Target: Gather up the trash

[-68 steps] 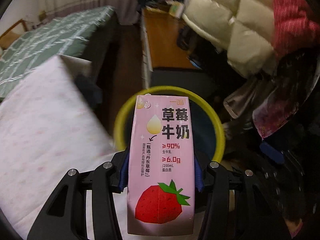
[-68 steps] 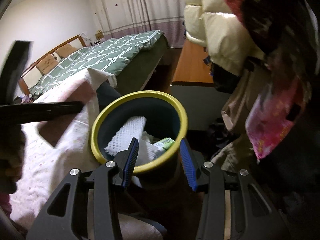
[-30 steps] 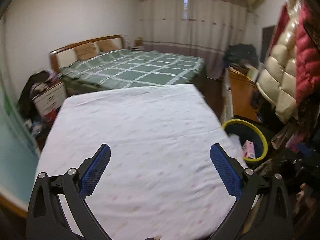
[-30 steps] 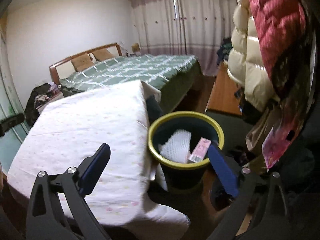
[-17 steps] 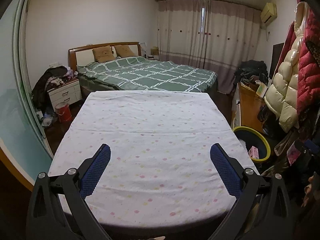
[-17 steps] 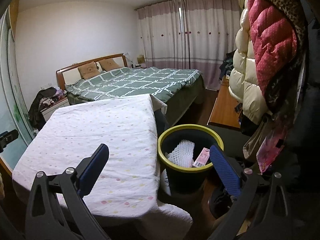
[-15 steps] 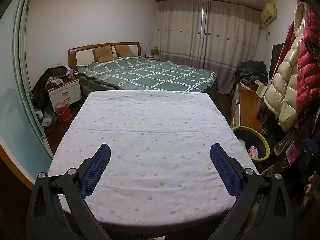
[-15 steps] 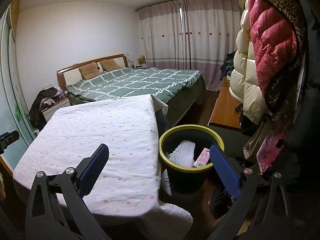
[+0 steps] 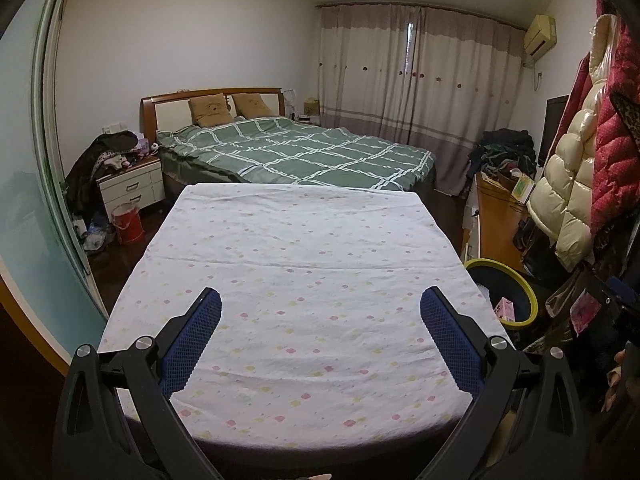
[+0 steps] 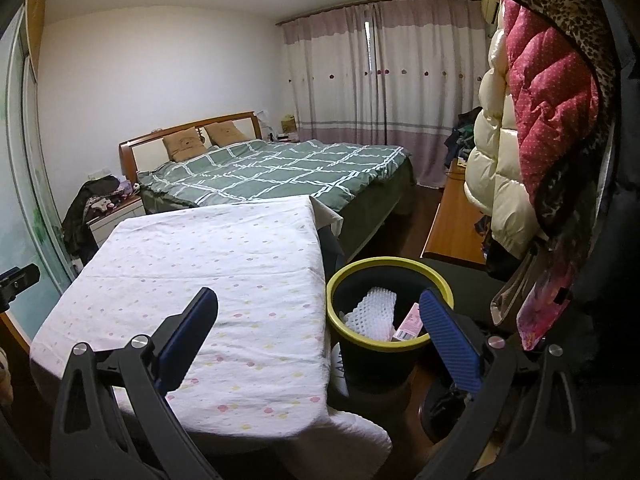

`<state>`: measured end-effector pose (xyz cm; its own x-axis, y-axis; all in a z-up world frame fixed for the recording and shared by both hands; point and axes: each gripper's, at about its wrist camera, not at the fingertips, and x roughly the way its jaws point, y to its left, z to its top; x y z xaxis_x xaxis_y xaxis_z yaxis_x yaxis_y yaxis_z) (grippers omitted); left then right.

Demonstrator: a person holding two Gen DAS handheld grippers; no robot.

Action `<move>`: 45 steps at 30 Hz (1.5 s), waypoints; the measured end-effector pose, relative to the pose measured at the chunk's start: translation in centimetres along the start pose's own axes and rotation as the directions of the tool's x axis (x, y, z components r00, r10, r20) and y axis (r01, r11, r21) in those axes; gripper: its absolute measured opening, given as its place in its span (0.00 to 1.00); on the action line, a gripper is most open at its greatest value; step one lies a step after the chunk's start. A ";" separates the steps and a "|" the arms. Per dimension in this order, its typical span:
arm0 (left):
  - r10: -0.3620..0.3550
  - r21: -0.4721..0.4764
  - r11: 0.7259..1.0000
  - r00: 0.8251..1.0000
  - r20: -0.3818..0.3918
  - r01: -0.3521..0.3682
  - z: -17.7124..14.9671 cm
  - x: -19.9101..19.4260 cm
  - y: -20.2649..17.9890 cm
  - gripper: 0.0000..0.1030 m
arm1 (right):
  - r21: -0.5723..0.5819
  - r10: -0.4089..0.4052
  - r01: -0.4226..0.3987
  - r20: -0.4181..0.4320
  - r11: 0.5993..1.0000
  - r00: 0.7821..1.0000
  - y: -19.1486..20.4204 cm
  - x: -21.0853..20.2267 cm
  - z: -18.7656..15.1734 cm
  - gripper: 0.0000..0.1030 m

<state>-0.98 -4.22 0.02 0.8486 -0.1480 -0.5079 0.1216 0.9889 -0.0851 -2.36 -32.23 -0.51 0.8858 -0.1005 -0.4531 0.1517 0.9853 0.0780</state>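
A dark bin with a yellow rim stands on the floor at the right side of a table under a white dotted cloth. Inside the bin lie a pink milk carton and white foam netting. In the left wrist view the same bin shows at the right, with the carton inside. My left gripper is open above the cloth, holding nothing. My right gripper is open too, spanning the table's edge and the bin.
A bed with a green checked cover lies behind the table. Padded coats hang at the right above a wooden cabinet. A nightstand and red bucket stand at the left. A person's fingers show at the right edge.
The left gripper let go of the pink carton, which now lies in the bin. Both grippers opened wide and drew back from the bin, so the whole table shows.
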 end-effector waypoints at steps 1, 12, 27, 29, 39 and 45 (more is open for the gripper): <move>0.002 0.001 1.000 1.000 0.000 -0.002 0.0 0.0 0.0 0.95 | -0.001 0.001 -0.001 -0.001 1.000 1.000 0.0 0.0 0.0 0.93; -0.001 0.007 1.000 1.000 -0.007 0.001 0.4 0.2 -0.6 0.95 | 0.002 0.007 -0.007 -0.003 1.000 1.000 0.0 0.1 0.0 0.93; -0.003 0.005 1.000 1.000 -0.012 0.003 0.4 0.4 -0.6 0.95 | 0.006 0.022 -0.022 -0.012 1.000 1.000 0.1 0.5 -0.1 0.93; -0.002 0.005 1.000 1.000 -0.012 0.002 0.3 0.4 -0.6 0.95 | 0.006 0.023 -0.023 -0.012 1.000 1.000 0.1 0.5 -0.1 0.93; -0.003 0.007 1.000 1.000 -0.017 0.004 0.0 0.6 -0.9 0.95 | 0.007 0.023 -0.023 -0.012 1.000 1.000 0.1 0.5 -0.1 0.93; -0.005 0.007 1.000 1.000 -0.019 0.005 -0.2 0.6 -1.1 0.95 | 0.006 0.024 -0.024 -0.013 1.000 1.000 0.2 0.5 -0.1 0.93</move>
<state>-0.67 -5.38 -0.39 0.8378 -0.1526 -0.5241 0.1291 0.9883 -0.0814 -1.94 -32.10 -0.80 0.8832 -0.0748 -0.4630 0.1330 0.9866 0.0943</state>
